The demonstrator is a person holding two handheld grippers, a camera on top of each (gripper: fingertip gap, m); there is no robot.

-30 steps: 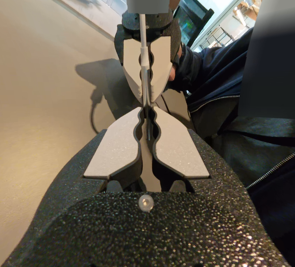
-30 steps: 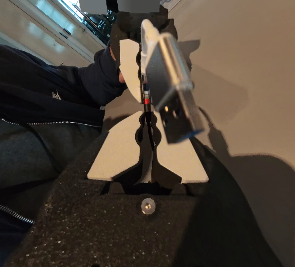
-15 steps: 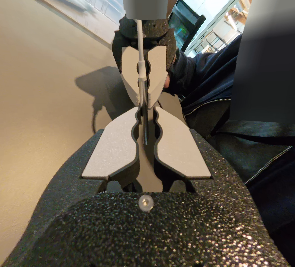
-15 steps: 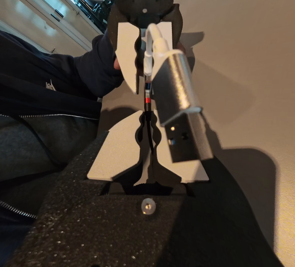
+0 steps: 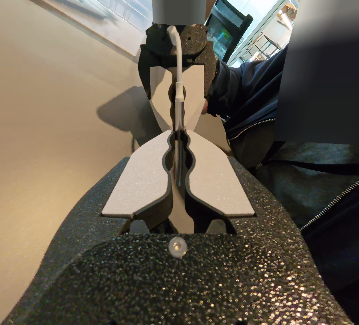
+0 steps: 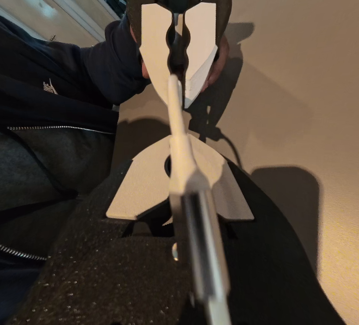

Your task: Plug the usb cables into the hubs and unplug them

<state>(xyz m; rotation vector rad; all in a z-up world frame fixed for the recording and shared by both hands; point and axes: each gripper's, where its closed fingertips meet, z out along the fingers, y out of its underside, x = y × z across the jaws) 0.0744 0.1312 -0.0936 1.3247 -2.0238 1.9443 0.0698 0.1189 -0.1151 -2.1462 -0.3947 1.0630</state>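
Frame centre: left gripper (image 5: 179,134) fingers clenched on the black usb cable (image 5: 180,162); right gripper (image 6: 179,140) fingers pinching the silver hub (image 6: 202,237), seemingly. Unplugging appears underway; next, separate them cleanly.

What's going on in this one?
A person holds two tools tip to tip above a beige table. The left tool is shut on a thin dark piece. The right tool also looks shut, but what it grips is hidden. A silver hub on a short white cable shows blurred across the right tool. Whether any plug is seated cannot be told.
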